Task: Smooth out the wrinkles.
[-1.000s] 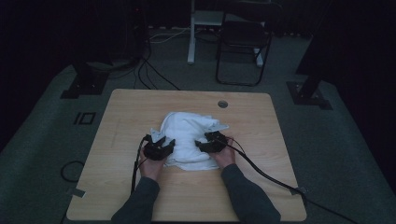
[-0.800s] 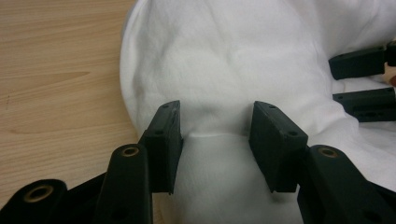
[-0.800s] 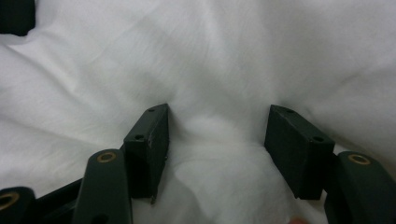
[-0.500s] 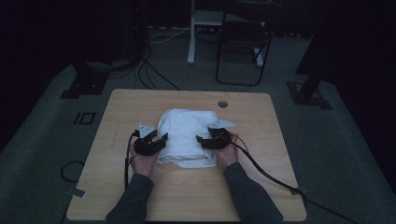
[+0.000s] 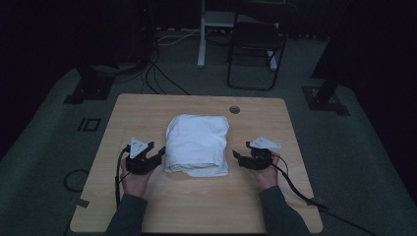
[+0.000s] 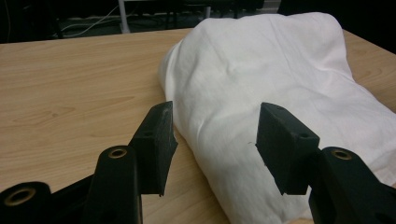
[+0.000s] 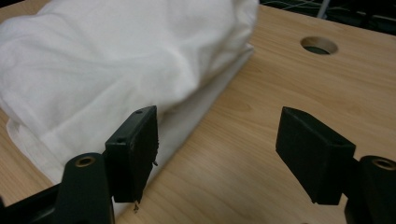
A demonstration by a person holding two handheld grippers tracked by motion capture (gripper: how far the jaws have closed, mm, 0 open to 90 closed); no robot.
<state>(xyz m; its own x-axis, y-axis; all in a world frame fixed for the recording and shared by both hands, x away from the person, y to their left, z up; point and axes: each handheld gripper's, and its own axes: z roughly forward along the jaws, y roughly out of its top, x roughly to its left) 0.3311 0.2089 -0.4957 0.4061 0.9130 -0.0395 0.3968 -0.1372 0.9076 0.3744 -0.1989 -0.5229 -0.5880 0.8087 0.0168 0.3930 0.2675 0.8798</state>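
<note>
Lying folded at the middle of the wooden table (image 5: 147, 211), the white cloth (image 5: 197, 142) forms a compact, roughly square bundle, layers stacked, apparently a fold just finished. Left gripper (image 5: 156, 156): just beside the cloth's left edge, jaws having just opened, parted and empty, nothing between them. Right gripper (image 5: 239, 158): near the cloth's right edge, apart from it, jaws likewise just opened, wide, holding nothing.

Soft white cloth bundle (image 5: 197, 144) lies on smooth pale wood table (image 5: 196, 206)
</note>
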